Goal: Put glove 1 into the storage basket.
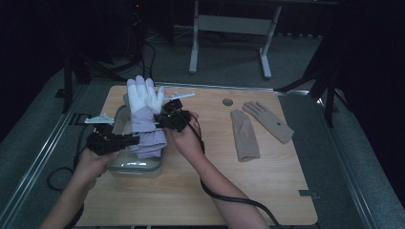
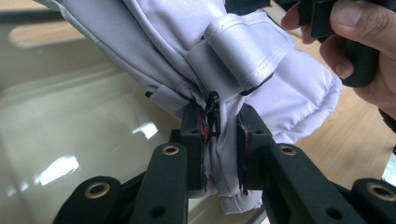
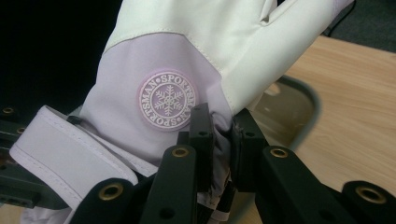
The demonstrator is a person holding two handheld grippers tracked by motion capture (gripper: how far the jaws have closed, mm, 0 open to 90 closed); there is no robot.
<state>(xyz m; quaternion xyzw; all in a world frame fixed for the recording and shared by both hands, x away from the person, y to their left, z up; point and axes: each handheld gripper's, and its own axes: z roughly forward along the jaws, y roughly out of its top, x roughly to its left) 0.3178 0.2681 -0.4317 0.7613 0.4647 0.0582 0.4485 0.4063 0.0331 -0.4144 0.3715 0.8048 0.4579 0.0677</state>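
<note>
A lilac and white ski glove (image 1: pixel 144 114) is held up over a clear plastic box (image 1: pixel 136 167) at the table's left. Its white fingers point away from me. My left gripper (image 1: pixel 135 140) is shut on the cuff end; the left gripper view shows the lilac fabric (image 2: pixel 261 88) bunched between the pads, beside a small black clip (image 2: pixel 213 112). My right gripper (image 1: pixel 161 119) is shut on the glove's side edge near the wrist, just beside the round snowflake badge (image 3: pixel 167 100). The box's rim (image 3: pixel 303 116) lies below the glove.
A pair of beige knit gloves (image 1: pixel 258 126) lies flat on the right half of the wooden table (image 1: pixel 267 191). A small grey round disc (image 1: pixel 228 102) sits near the far edge. Cables trail from both grippers off the near side.
</note>
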